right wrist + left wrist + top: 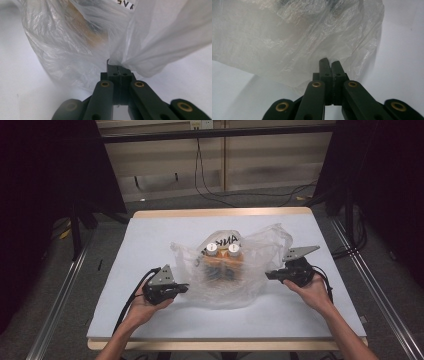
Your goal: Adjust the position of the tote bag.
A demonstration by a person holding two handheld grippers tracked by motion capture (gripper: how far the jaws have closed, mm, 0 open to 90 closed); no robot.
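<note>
Between the left gripper and right gripper, each clamped on a side, the plastic bag stretches crosswise, bottles centred.

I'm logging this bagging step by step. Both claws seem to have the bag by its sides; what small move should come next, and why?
Probably pull the two claws gently apart to widen the mouth. The left claw and right claw are each shut on the bag, one on each side, and the bottles stand inside with their white caps poking out of the crumpled top.
</note>
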